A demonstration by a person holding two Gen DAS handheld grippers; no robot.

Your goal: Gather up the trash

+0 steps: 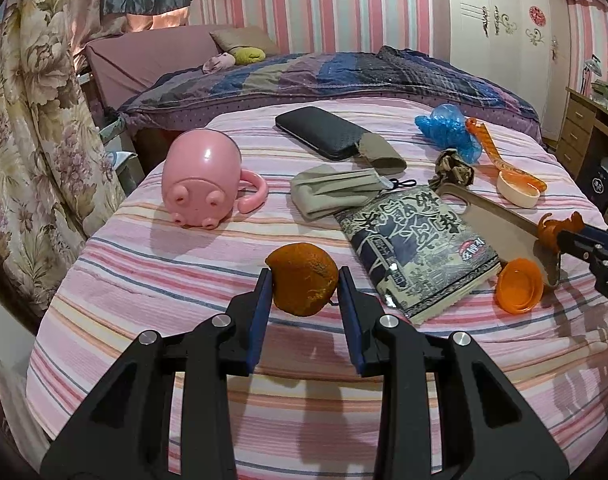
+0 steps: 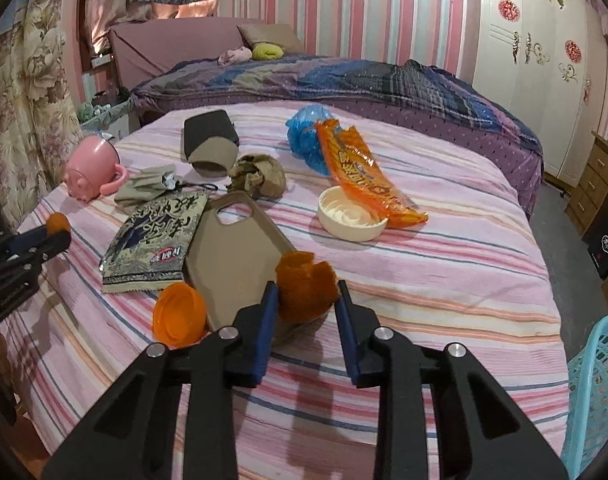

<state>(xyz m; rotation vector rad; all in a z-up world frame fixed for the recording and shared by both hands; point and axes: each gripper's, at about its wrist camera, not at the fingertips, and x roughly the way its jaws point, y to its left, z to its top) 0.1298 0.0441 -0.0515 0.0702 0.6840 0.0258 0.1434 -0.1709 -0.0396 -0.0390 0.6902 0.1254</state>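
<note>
My left gripper (image 1: pixel 305 280) is shut on a rounded orange peel (image 1: pixel 304 276), held just above the striped bedsheet (image 1: pixel 144 280). In the right wrist view, my right gripper (image 2: pixel 307 289) is shut on a torn piece of orange peel (image 2: pixel 304 284) over the near end of a tan phone case (image 2: pixel 232 256). Each gripper also shows in the other's view: the right gripper (image 1: pixel 575 236) at the right edge with its peel (image 1: pixel 553 228), the left gripper (image 2: pixel 58 236) at the left edge. An orange cap (image 2: pixel 180 314) lies beside the case.
On the bed lie a printed snack packet (image 2: pixel 156 236), crumpled brown paper (image 2: pixel 260 176), a blue plastic bag (image 2: pixel 304 136), an orange wrapper (image 2: pixel 359 176), a white lid (image 2: pixel 351 216), a pink cup (image 1: pixel 202 184), grey cloth (image 1: pixel 335 192) and a black case (image 1: pixel 323 132). A light blue basket (image 2: pixel 595 392) stands at the lower right.
</note>
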